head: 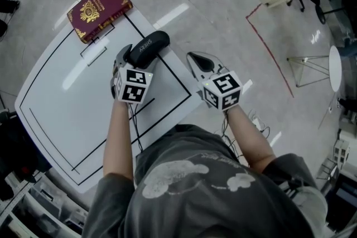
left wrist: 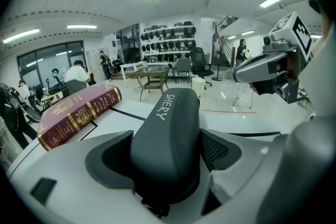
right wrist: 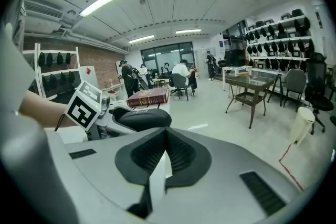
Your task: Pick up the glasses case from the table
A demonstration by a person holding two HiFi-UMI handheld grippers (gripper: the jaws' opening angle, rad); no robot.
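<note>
Closest to me, my left tool (left wrist: 168, 150) pinches the glasses case (left wrist: 169, 113) by its near end, one jaw on each flank, with most of its length jutting ahead. Ahead and left of that tool a red book (head: 99, 10) lies on the white counter (head: 61, 103), apart from the case. For a clean lift, I judge: squeeze evenly, rise straight, and hold the far end level so it cannot pivot. Right of the case, my right tool (right wrist: 164, 152) hangs empty, jaws pressed together; best left aside.

Matt dark glasses case (left wrist: 167, 144), glossy white table (head: 67, 92)
</note>
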